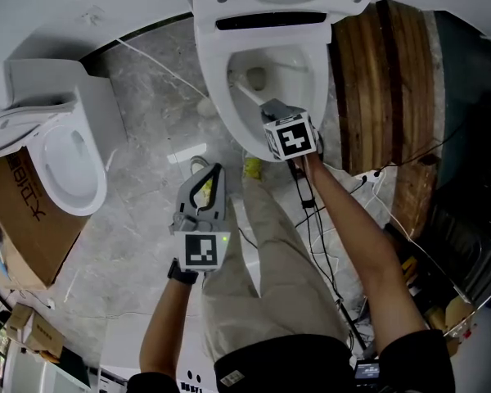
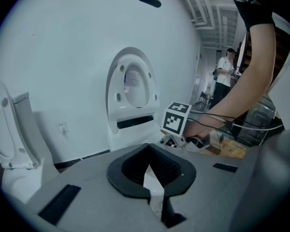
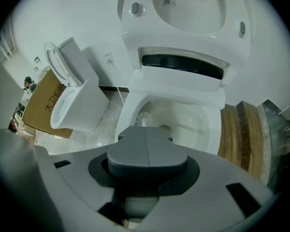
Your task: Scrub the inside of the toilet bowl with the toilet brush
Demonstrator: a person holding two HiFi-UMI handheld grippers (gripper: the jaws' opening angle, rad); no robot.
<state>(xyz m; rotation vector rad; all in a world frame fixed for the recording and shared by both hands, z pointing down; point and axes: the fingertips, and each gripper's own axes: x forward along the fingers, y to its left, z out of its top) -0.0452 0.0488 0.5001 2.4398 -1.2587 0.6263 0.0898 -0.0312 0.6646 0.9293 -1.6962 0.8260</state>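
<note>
Within the glossy oval bowl (image 1: 215,105), right tool (image 1: 270,109) holds bristly brush (image 3: 143,119).

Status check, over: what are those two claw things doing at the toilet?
Right gripper shut on brush, its head down in bowl. Left gripper open, empty, held clear. Lid up, nothing blocking bowl.

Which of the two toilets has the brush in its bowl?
The toilet beside the wood panel holds the brush; the other toilet by the cardboard box shows none.
</note>
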